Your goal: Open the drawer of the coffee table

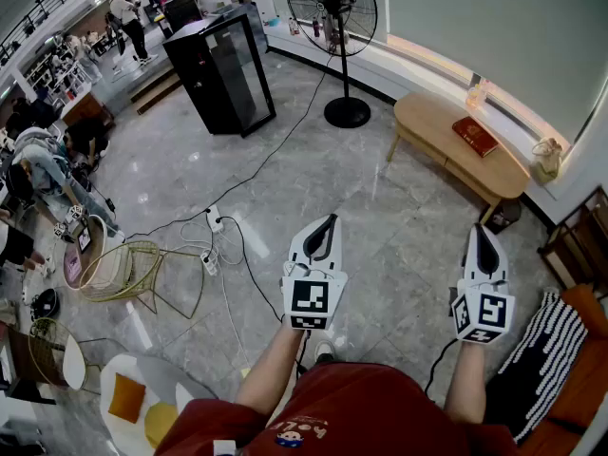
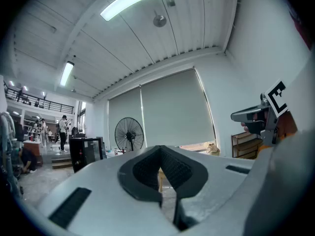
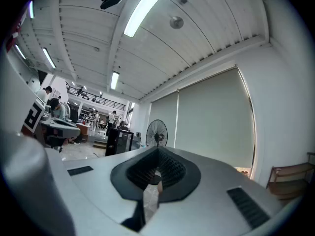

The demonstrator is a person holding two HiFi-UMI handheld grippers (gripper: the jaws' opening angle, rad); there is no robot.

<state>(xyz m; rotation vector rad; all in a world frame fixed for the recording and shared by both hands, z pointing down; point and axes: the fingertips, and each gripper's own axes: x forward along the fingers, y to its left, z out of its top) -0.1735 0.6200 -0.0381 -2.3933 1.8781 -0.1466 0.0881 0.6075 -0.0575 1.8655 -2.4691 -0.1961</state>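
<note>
Head view: the coffee table (image 1: 427, 122), a low wooden one with a rounded top, stands by the wall under the window blind, and everything I tell is placed from it. A red book (image 1: 475, 137) lies on its top, towards the end where a pale bag (image 1: 546, 160) sits close to the table. From this height I cannot make out the drawer; only the top and two legs show.

My left gripper (image 1: 328, 221) and my right gripper (image 1: 480, 231) are both well apart from the table, on my side of it, held over the grey floor and pointing towards the window wall. The right one is the nearer to the table.

In the left gripper view the two jaws are together, tips meeting, with nothing between them. The right gripper view shows the same: jaws closed on each other, empty.

A standing fan (image 1: 347, 112) is near the table's other end, and a black cabinet (image 1: 223, 69) stands farther from the table, beyond the fan.
</note>
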